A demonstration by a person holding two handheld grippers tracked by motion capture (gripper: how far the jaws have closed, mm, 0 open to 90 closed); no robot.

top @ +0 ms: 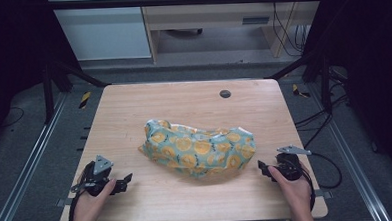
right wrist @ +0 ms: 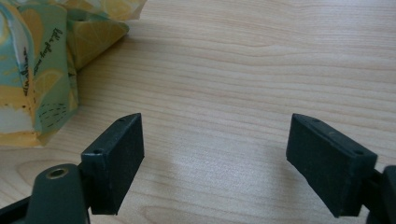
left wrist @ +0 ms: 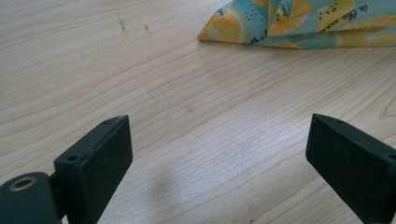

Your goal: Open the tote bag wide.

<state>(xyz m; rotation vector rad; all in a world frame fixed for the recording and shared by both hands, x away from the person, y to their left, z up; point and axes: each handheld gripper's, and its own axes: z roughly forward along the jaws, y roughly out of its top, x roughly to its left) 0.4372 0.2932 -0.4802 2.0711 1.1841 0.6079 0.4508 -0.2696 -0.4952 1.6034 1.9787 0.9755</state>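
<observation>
Left gripper (top: 121, 184): jaws spread wide, nothing between them, low over the table (top: 183, 98).
Right gripper (top: 264, 168): jaws apart, holding nothing.
Lemon-print bag (top: 198, 148): crumpled, lying between both grippers, just beyond their fingertips, untouched.

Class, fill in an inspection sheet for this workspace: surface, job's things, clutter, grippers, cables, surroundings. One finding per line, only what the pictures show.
Surface: wooden table, round grommet hole near the far edge.
Job's things: crumpled lemon-print cloth at the centre.
Clutter: nothing seen.
Grippers: left gripper and right gripper both open, flanking the cloth, apart from it.
Cables: black cable loops from the right gripper; more hang behind the table.
Surroundings: black frame, grey floor, pale furniture beyond.
</observation>
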